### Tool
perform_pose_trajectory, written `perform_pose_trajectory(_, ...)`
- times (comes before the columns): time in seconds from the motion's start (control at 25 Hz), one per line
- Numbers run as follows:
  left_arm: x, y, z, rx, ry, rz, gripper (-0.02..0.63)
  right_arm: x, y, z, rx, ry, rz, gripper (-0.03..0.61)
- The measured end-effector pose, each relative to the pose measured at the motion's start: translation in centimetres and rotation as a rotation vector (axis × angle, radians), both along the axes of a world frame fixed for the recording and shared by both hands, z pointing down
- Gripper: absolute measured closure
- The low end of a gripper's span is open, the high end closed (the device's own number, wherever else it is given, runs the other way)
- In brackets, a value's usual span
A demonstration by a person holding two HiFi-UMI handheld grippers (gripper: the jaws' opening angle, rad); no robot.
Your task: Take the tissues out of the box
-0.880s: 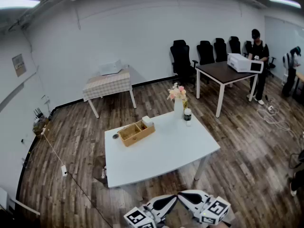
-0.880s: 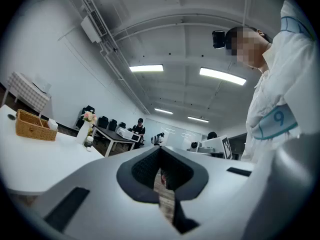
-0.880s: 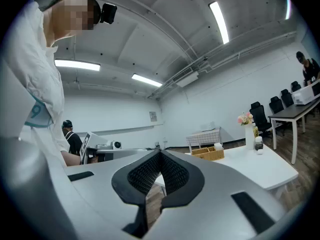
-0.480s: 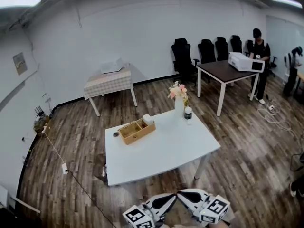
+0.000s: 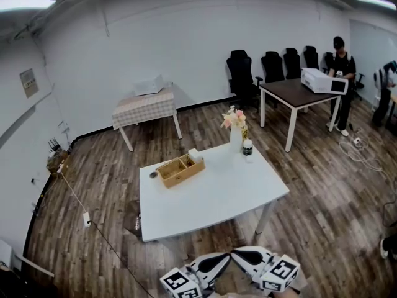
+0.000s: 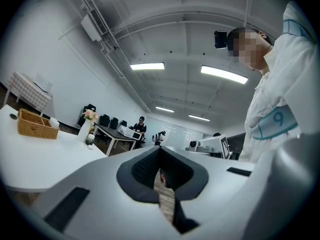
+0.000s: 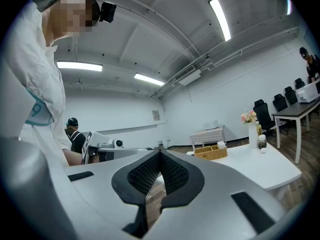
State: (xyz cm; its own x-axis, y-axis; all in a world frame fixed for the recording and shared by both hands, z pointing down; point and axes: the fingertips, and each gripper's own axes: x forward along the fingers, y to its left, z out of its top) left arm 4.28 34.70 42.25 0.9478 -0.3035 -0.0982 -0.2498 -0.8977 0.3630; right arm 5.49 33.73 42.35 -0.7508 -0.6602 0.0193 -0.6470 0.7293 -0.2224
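**Step in hand:** approach only. No tissue has been taken. You stand well back from the bench (image 5: 217, 197), with bare floor between you and its near edge.

**Jaws:** the left gripper (image 6: 160, 153) has its jaws closed tip to tip with nothing between them. The right gripper (image 7: 160, 156) is the same, closed and empty. In the head view both sit at six o'clock, close to your body.

**Task item:** the box (image 5: 180, 170), a wicker one, stands at about ten o'clock from the bench centre. A white wad that I take for the tissues (image 5: 193, 156) shows at its two o'clock end. A vase (image 5: 236, 139) of flowers stands apart at the bench's one o'clock corner.

**Next move, in my judgement:** close the distance to the bench, open one pair of jaws, and bring them over the box's white end. The other gripper may be needed to steady the box.

**Not made out:**
- The box's contents and dividers are too small to read.
- A small dark object (image 5: 153, 174) lies just beside the box at eight o'clock, and I cannot identify it.
- The head view's lower edge cuts off both grippers.
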Motion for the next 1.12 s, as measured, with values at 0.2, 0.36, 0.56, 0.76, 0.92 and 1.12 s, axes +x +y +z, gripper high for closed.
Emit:
perform_pose_trajectory(0.2, -0.1, 0.0, -0.1, -0.003, 0.002, -0.009, 0.612, 0.0, 0.0, -0.1, 0.011, -0.004, -0.005, 0.548)
perform_pose_trajectory(0.36, 0.1, 0.1, -0.3, -0.004, 0.01, -0.011, 0.612, 0.1, 0.1, -0.2, -0.001, -0.021, -0.021, 0.548)
perform_pose_trajectory(0.56, 0.6, 0.0, -0.4, -0.005, 0.021, -0.015, 0.612, 0.8, -0.1, -0.3, -0.013, -0.07, -0.011, 0.546)
perform_pose_trajectory(0.76, 1.0, -0.7, 0.0, -0.023, 0.015, -0.017, 0.612, 1.1, -0.8, 0.2, -0.006, -0.048, -0.014, 0.546)
perform_pose_trajectory(0.92, 0.9, -2.4, 0.1, -0.023, 0.021, -0.027, 0.612, 1.0, -2.5, 0.3, -0.007, -0.058, -0.018, 0.546)
perform_pose_trajectory(1.12, 0.0, -6.2, 0.8, -0.042, 0.031, -0.04, 0.612, 0.2, -6.3, 1.0, -0.011, -0.055, -0.021, 0.545)
